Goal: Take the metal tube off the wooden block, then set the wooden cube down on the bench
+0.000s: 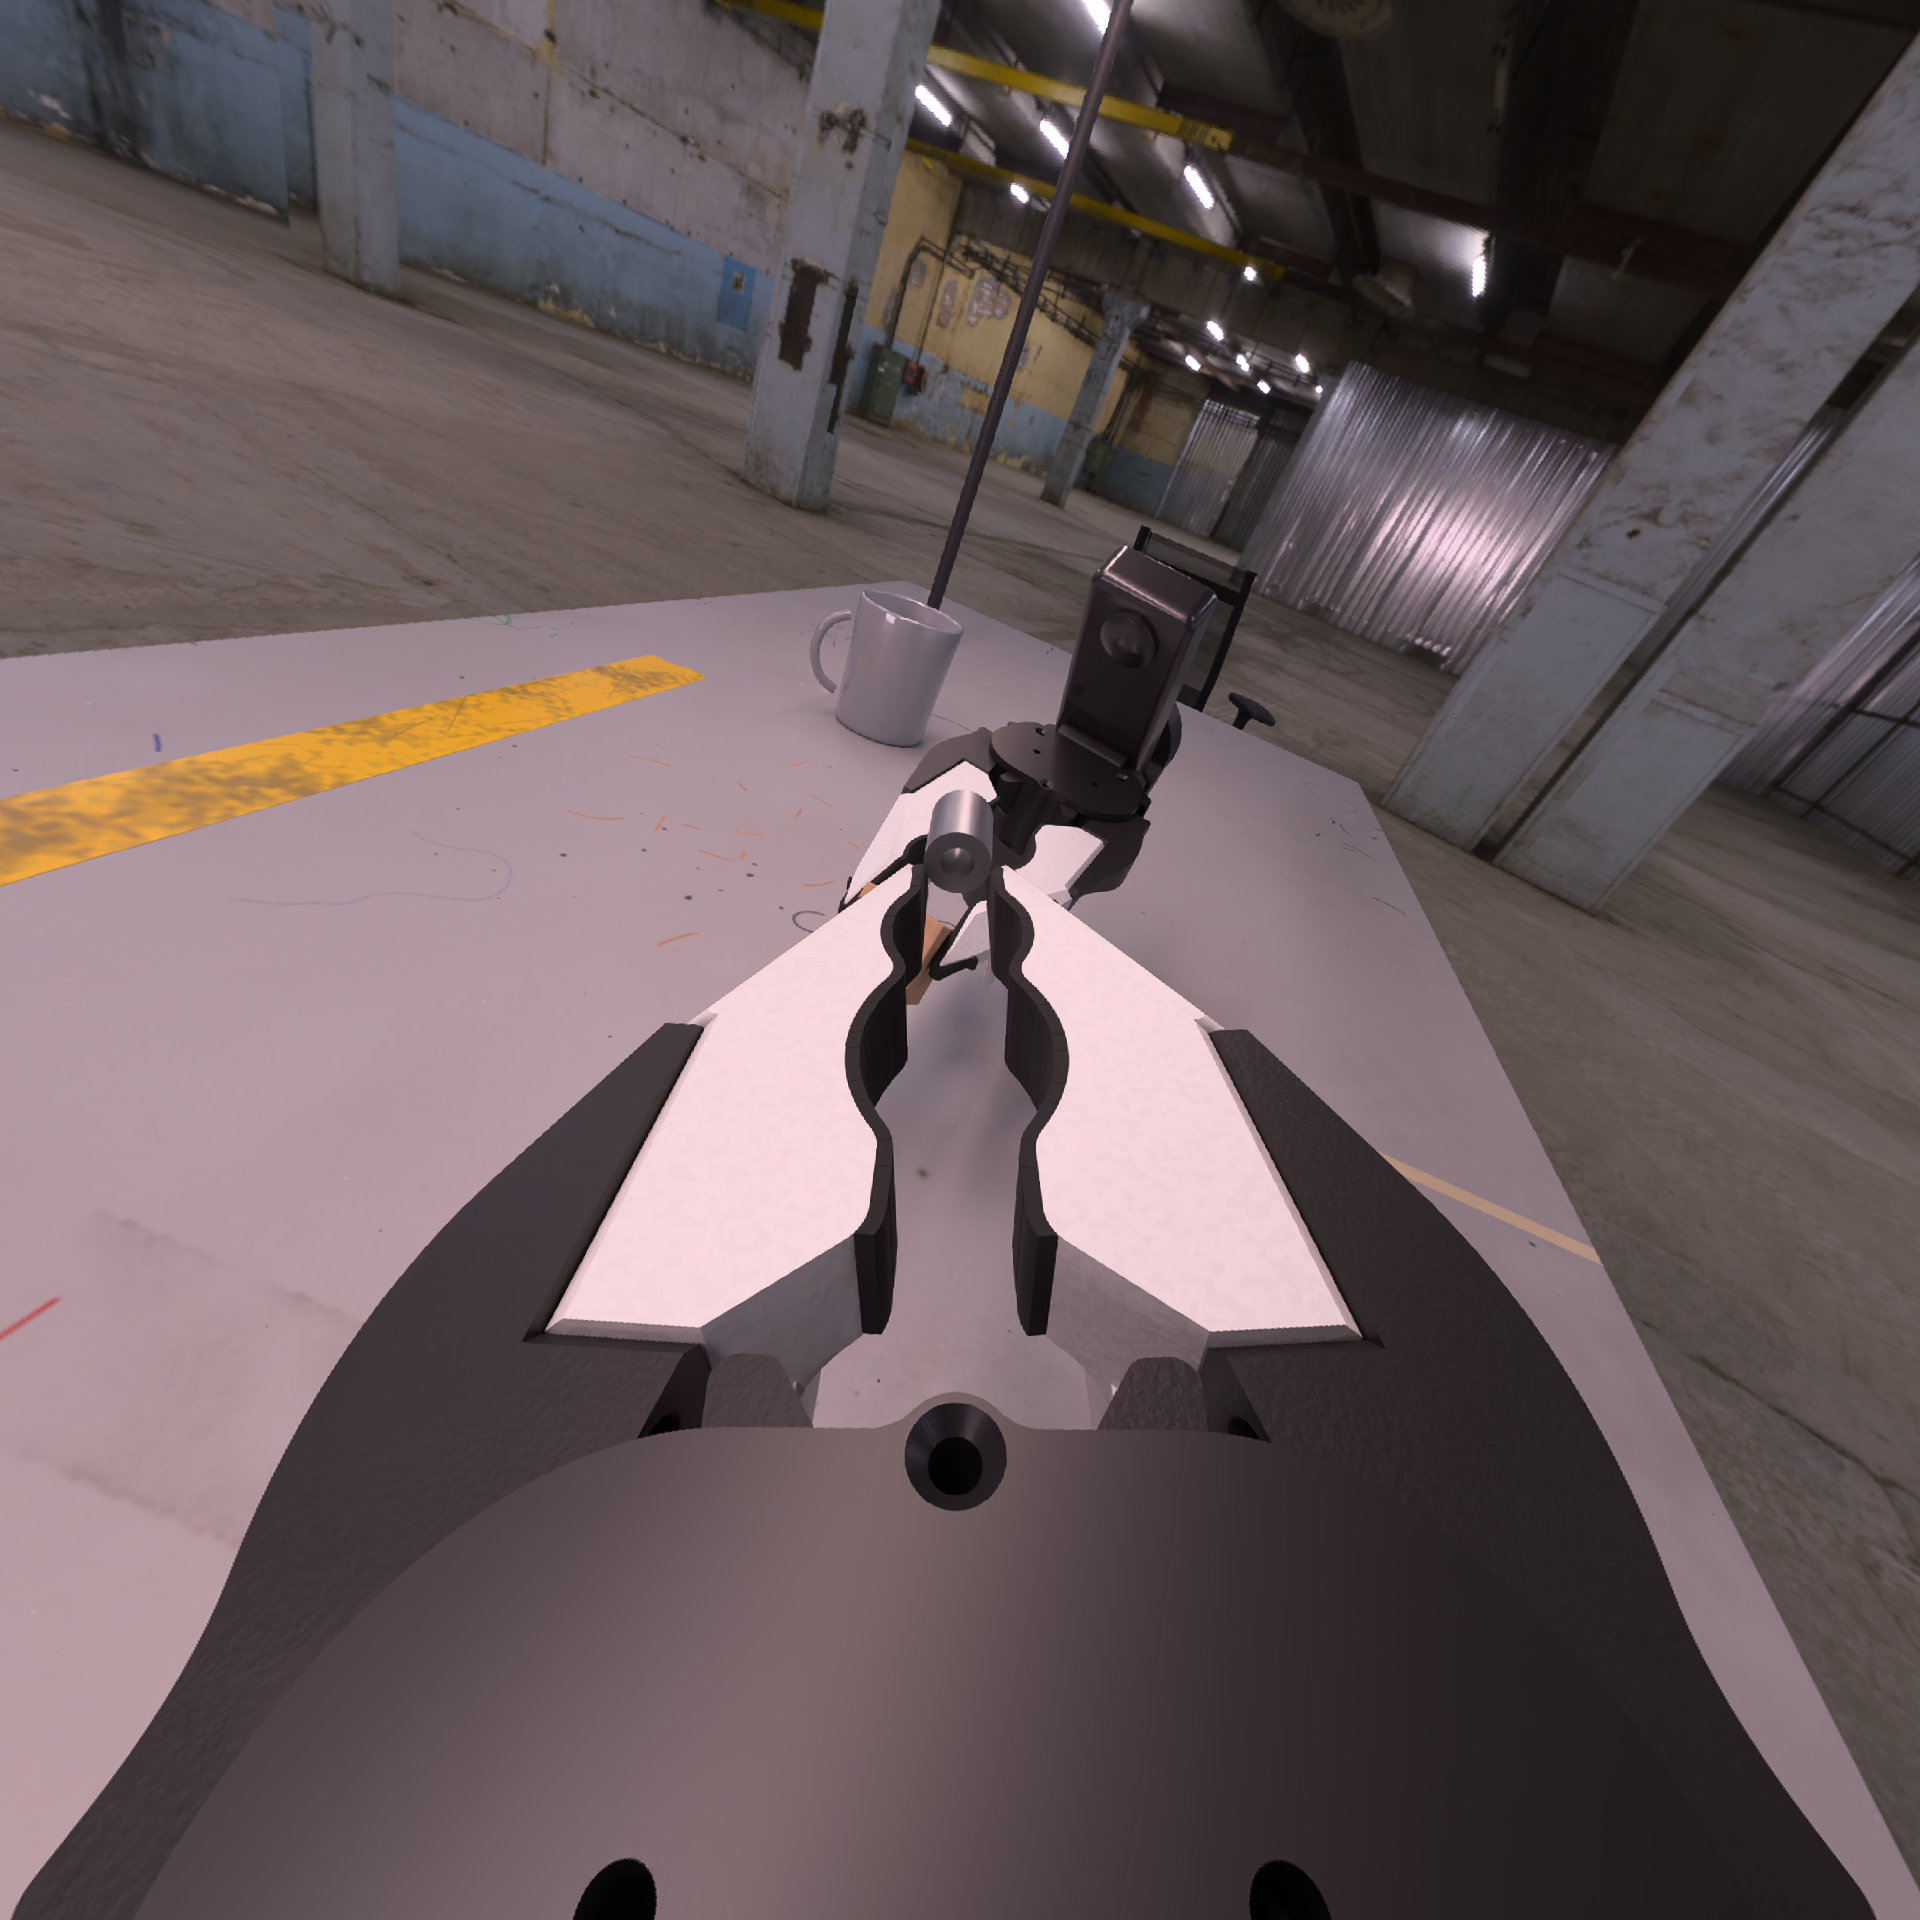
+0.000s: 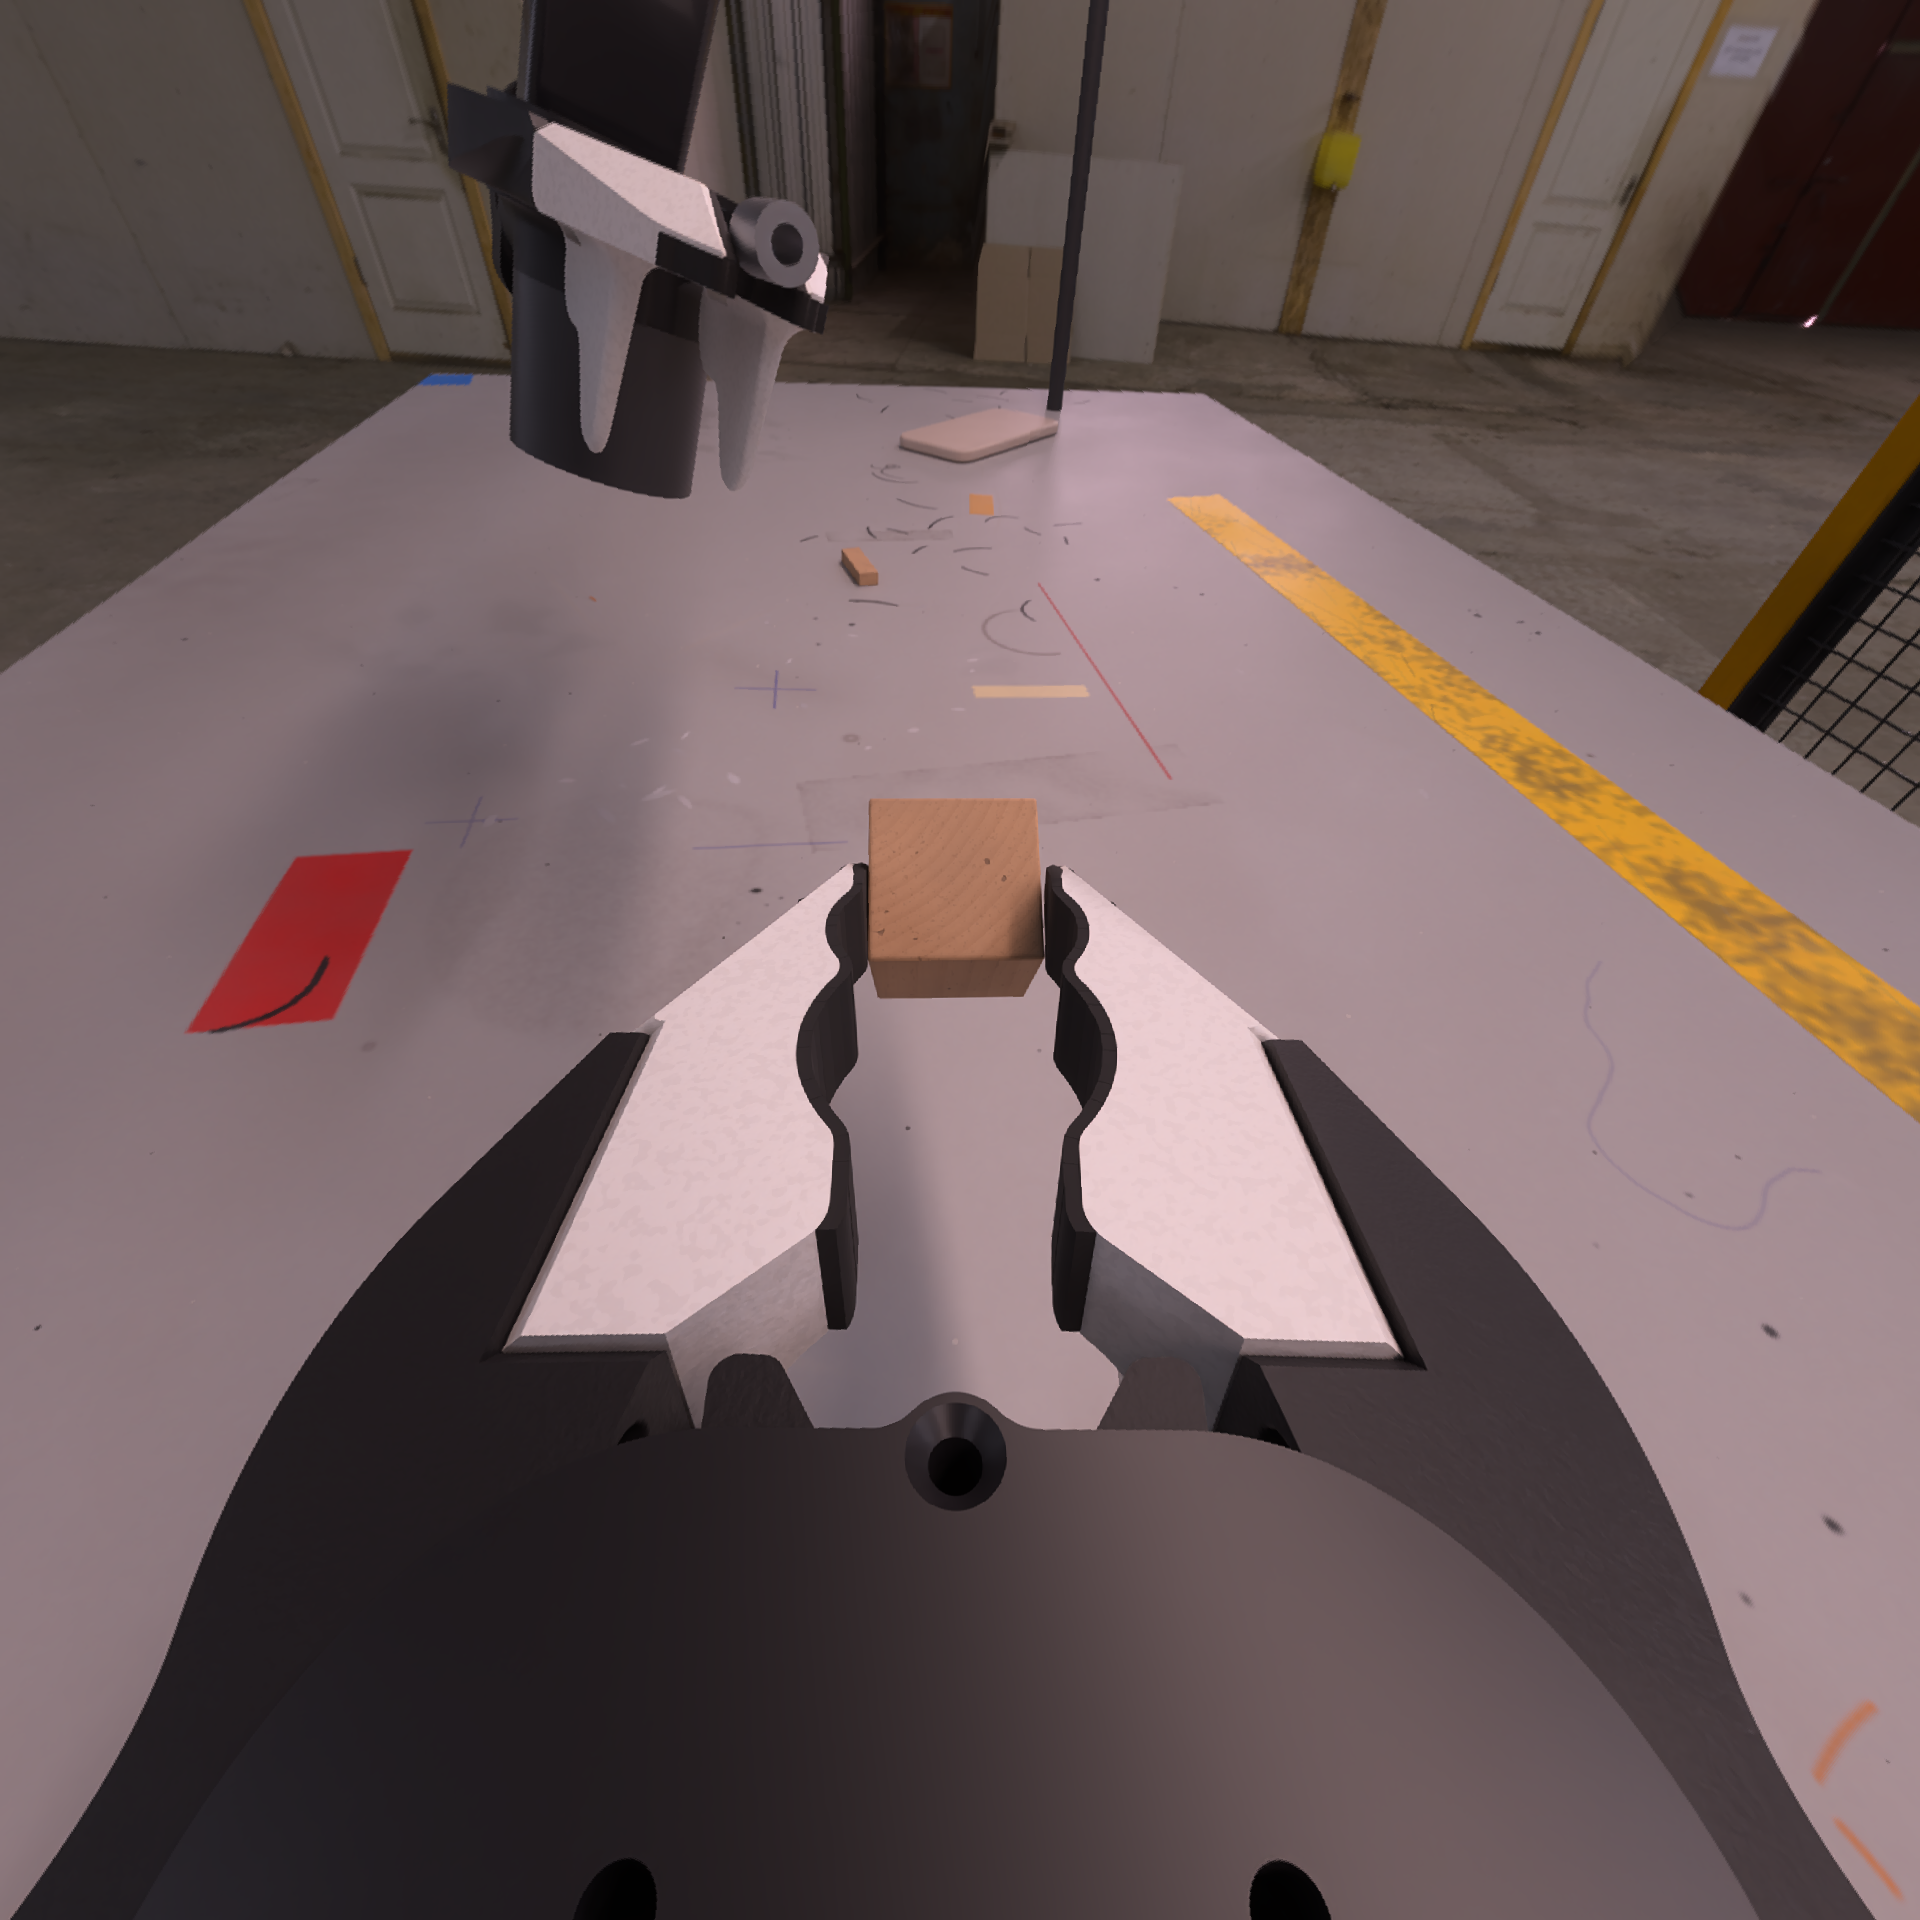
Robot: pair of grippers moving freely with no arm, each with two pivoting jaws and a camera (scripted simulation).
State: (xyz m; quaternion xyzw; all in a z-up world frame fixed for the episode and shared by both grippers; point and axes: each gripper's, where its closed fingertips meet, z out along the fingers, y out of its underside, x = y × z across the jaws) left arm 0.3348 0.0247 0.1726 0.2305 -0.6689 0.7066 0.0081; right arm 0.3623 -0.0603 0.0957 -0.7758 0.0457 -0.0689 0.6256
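Note:
My right gripper (image 2: 954, 883) is shut on the wooden cube (image 2: 954, 920), which sits between its fingertips over the grey bench (image 2: 540, 665). I cannot tell whether the cube touches the bench. My left gripper (image 1: 956, 883) is shut on the short metal tube (image 1: 961, 844), held crosswise at its fingertips, clear of the cube. In the right wrist view the left gripper (image 2: 779, 260) hangs high at the upper left with the tube (image 2: 774, 241) in it. In the left wrist view a sliver of the cube (image 1: 932, 951) shows behind my fingers.
A white mug (image 1: 894, 665) and a thin dark pole (image 1: 1023, 301) stand at the bench's far edge. A yellow stripe (image 2: 1558, 769), a red patch (image 2: 301, 940), a small wooden piece (image 2: 859, 566) and a white pad (image 2: 977, 431) lie on the bench. A mesh fence (image 2: 1849, 644) stands at the right.

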